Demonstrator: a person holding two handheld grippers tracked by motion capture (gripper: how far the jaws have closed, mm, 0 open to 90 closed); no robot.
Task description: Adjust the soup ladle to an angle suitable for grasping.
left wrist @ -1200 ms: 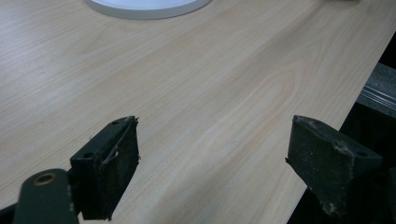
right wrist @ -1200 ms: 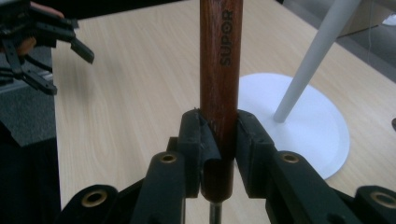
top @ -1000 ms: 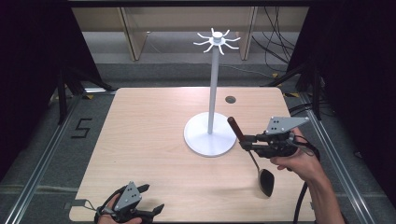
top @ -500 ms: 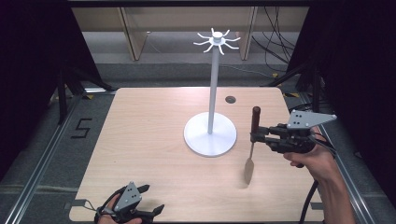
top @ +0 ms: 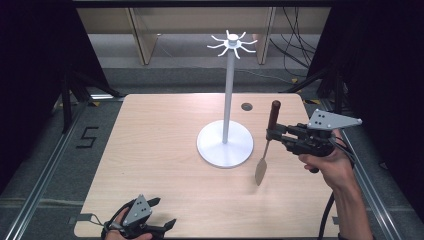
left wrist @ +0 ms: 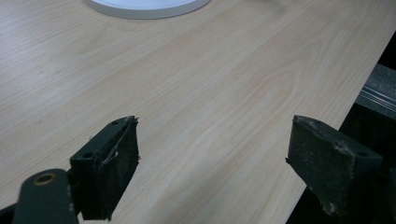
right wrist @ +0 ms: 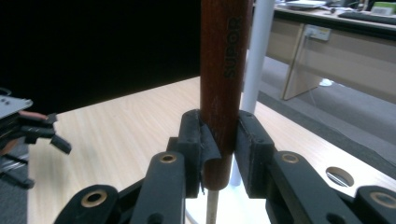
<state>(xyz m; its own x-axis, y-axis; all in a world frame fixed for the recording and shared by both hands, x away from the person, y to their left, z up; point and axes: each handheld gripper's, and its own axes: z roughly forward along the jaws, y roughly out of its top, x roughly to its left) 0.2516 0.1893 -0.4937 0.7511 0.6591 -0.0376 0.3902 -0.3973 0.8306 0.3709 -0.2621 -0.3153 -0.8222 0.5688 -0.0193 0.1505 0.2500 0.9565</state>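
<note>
A white hook stand (top: 228,95) rises from its round base (top: 225,146) at the table's middle, with a ring of hooks (top: 231,42) on top. To its right my right gripper (top: 271,135) is shut on a kitchen utensil, held upright above the table. Its brown wooden handle (top: 274,114) points up and its metal head (top: 260,171) hangs down. In the right gripper view the jaws (right wrist: 219,135) clamp the handle (right wrist: 224,70) near its lower end, with the stand's pole (right wrist: 254,56) just behind. My left gripper (top: 164,212) rests open at the table's near edge (left wrist: 212,158), holding nothing.
The wooden table (top: 160,150) has a small round hole (top: 246,106) at the back right. Metal rails run along both sides, and a "5" is marked on the floor (top: 86,137) at left. Desks and cables stand beyond the far edge.
The right gripper has lifted the utensil off the table and swung it from slanted to upright, moving right and up. The left gripper has stayed put.
</note>
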